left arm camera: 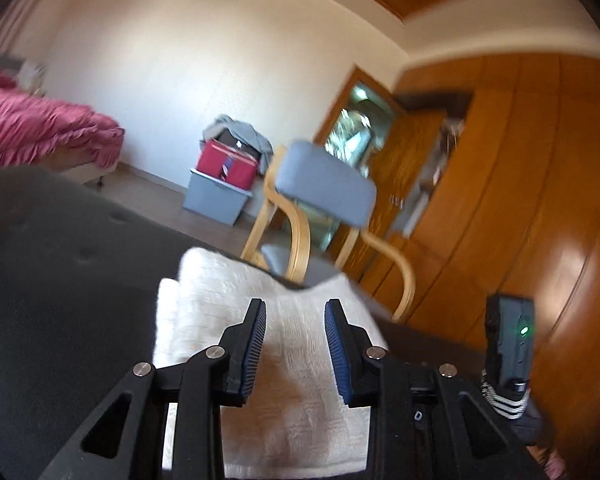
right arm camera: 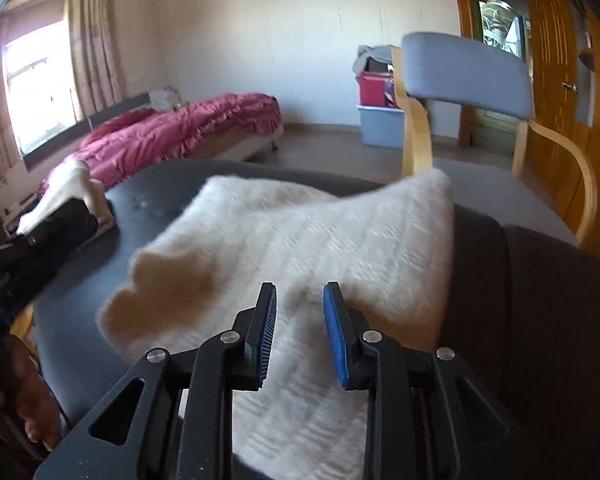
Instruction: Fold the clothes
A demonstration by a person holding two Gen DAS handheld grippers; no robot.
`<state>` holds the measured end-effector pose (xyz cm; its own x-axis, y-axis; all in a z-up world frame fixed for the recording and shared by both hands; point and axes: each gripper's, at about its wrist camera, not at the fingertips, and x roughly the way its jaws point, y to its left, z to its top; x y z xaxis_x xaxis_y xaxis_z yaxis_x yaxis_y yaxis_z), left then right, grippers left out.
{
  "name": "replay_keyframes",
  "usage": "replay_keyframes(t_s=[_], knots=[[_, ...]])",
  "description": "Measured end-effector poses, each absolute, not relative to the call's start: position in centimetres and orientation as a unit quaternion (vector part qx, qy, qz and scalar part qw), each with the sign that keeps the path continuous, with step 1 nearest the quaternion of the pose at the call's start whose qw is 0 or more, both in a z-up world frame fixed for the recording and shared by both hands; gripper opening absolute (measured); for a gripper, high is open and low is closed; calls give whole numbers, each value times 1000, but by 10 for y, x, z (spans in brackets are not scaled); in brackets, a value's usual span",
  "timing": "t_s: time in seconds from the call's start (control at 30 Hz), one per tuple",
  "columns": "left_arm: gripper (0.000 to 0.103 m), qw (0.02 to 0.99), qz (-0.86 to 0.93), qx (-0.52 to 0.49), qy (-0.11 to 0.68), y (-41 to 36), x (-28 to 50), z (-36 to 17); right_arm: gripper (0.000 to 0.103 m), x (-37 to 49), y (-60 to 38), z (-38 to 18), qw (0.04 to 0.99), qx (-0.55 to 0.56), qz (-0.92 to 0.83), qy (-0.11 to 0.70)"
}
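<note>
A cream-white knitted garment (right arm camera: 300,240), fuzzy and ribbed, is lying folded into a thick rectangular pad on a dark, smooth, leather-like padded counter (right arm camera: 80,320) with shallow button dimples. One far corner of the garment is sticking up in a soft point, and its near-left edge is scalloped and wavy.

The left gripper (left arm camera: 296,344), black plastic with ridged blue pads, is hovering just over the garment's near part; its jaws are standing partly apart with nothing pinched between them. The right gripper (right arm camera: 300,332), of the same make, is likewise hanging above the garment with its jaws partly apart and empty, the knit showing clear through the gap.

Beyond the garment, past the counter's far edge, a chair with a grey fabric back and curved pale bentwood arms (right arm camera: 464,76) is standing. Further behind the garment, a bed with a ruffled pink-red quilt (right arm camera: 180,128) is lying along the wall, and a red box on a grey plastic bin (left arm camera: 224,176) is sitting by the white wall.
</note>
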<state>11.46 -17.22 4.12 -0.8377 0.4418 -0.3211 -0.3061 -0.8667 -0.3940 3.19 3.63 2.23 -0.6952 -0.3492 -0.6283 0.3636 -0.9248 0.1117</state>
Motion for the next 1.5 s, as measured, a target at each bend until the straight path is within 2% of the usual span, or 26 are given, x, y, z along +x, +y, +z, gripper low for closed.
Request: replay_keyframes(t_s=[0.17,0.3,0.53,0.67,0.8,0.97,1.17,1.27,1.33,1.5], knots=[[30,133,944,-287,-88,-162,82,11,28,41,-9,-8,260,380,-885,71],[30,109,927,-338,-118,-188,82,-22,28,56,-24,-18,276,366,-880,126],[38,108,909,-367,-166,-215,93,-41,28,39,-3,-2,320,384,-865,42],[39,102,912,-367,-153,-210,98,-40,28,20,22,34,271,320,-908,-19],[42,99,912,-367,-153,-211,100,-40,28,-18,27,38,215,313,-925,-3],[45,102,909,-371,-161,-211,99,-39,28,-48,24,9,206,355,-912,6],[52,104,902,-380,-176,-216,98,-45,28,-27,40,-4,210,326,-922,-24],[52,104,902,-380,-176,-215,98,-46,29,-13,50,14,215,329,-919,-35],[52,104,902,-380,-177,-215,100,-46,36,6,43,25,247,324,-913,-3],[53,104,902,-380,-177,-214,100,-45,36,52,13,23,317,334,-883,95]])
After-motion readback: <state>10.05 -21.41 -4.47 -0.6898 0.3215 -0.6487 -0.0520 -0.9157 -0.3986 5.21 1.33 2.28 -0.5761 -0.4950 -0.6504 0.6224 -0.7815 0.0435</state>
